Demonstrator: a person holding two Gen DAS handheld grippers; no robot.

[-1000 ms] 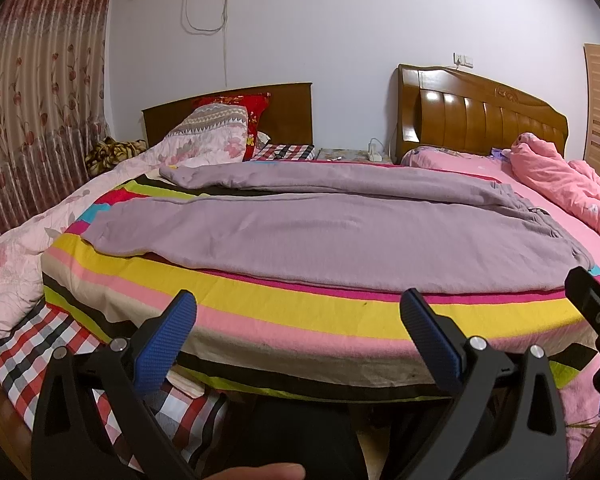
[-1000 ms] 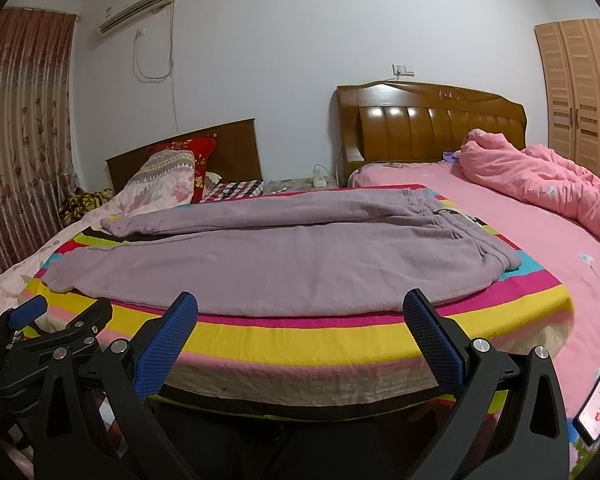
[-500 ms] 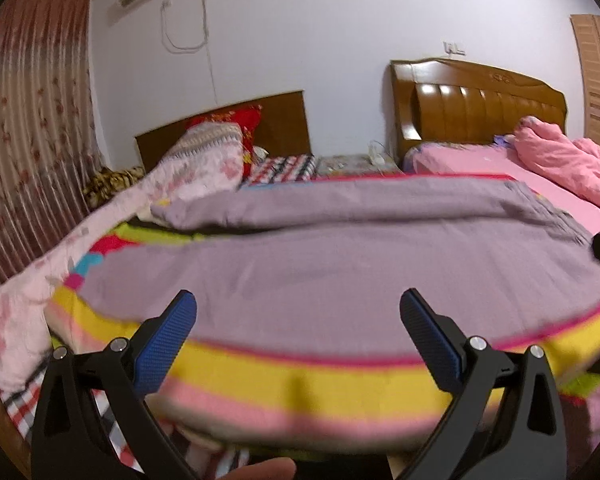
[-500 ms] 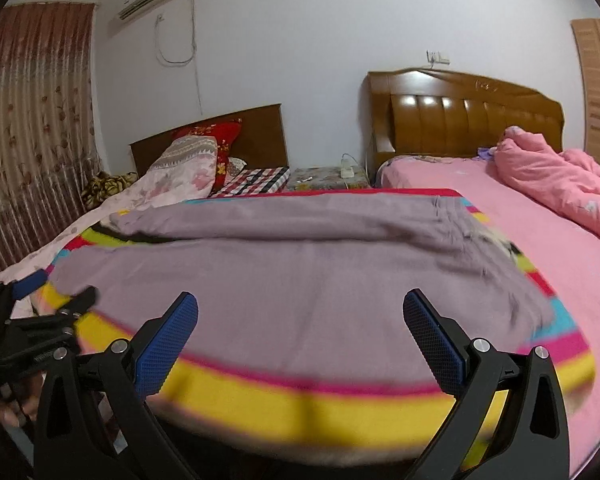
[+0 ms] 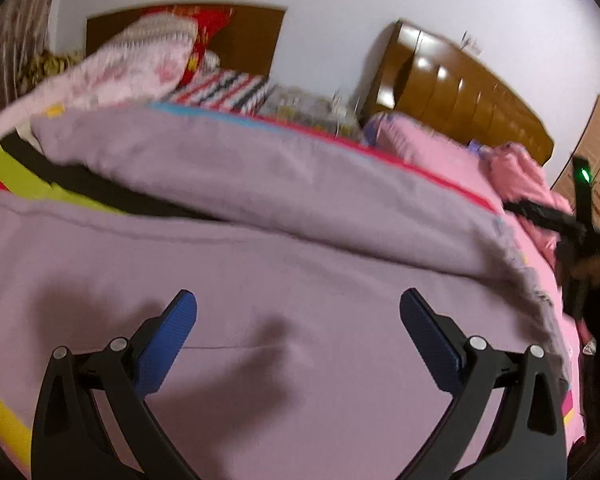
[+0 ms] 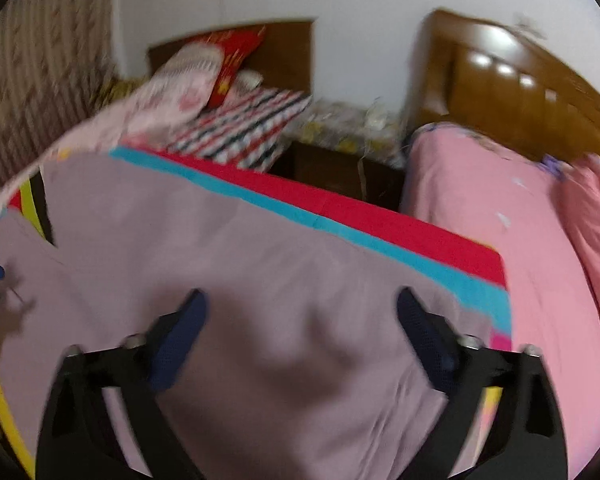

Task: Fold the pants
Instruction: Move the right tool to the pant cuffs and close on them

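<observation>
left claw (image 5: 298, 312) spread apart, empty | right claw (image 6: 302, 312) spread apart, empty | both tilted down over pants (image 5: 260, 272)

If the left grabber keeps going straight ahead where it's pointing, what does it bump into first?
Most likely the purple pants. The left gripper is open and aimed down at the near leg, spread over the striped blanket. Nothing shows between its fingers and the cloth, though blur makes depth uncertain.

Even indoor light; motion blur throughout, heavier in right view; fisheye bending edges; soft shadows on mauve fabric pants (image 5: 300, 264); glare on glossy wooden headboard (image 5: 452, 80).
</observation>
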